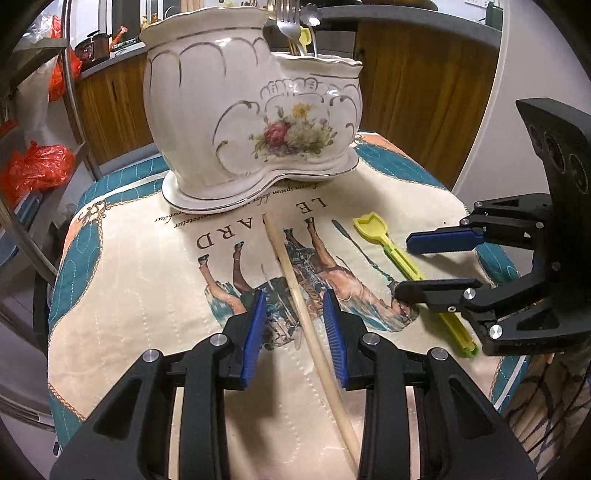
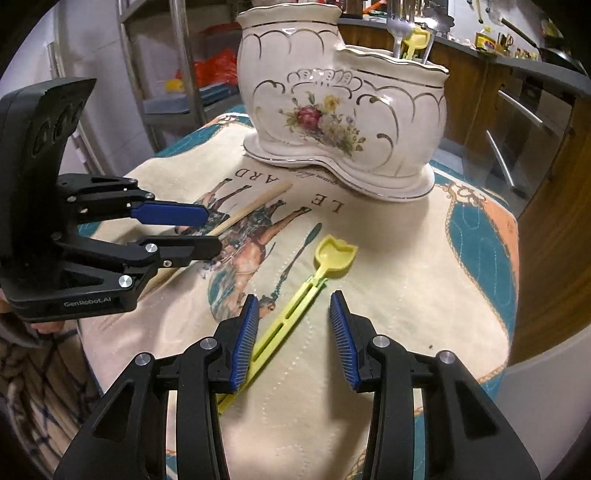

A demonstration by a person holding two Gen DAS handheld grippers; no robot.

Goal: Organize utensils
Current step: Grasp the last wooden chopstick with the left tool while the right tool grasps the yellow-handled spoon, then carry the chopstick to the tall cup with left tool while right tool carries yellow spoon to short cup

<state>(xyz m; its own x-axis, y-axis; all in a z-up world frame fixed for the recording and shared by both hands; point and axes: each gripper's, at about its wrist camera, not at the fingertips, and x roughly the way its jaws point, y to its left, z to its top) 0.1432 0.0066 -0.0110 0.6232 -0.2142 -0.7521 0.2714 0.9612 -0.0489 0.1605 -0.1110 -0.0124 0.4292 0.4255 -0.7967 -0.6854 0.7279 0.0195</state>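
A white floral ceramic utensil holder [image 1: 255,110] [image 2: 340,107] stands at the far side of the table and holds forks [image 1: 290,26] and a yellow scoop [image 2: 417,38] in its lower compartment. A wooden chopstick [image 1: 295,284] [image 2: 247,210] lies on the cloth. My left gripper [image 1: 295,314] [image 2: 212,230] is open, its blue pads straddling the chopstick just above it. A yellow plastic spoon [image 2: 295,302] [image 1: 402,266] lies to the right. My right gripper [image 2: 293,325] [image 1: 402,266] is open over the spoon's handle.
The table carries a quilted cloth with a horse print [image 1: 147,295] [image 2: 424,295]. A metal shelf rack with orange bags [image 1: 33,170] stands to the left. Wooden cabinets and a counter [image 1: 424,85] run behind the table.
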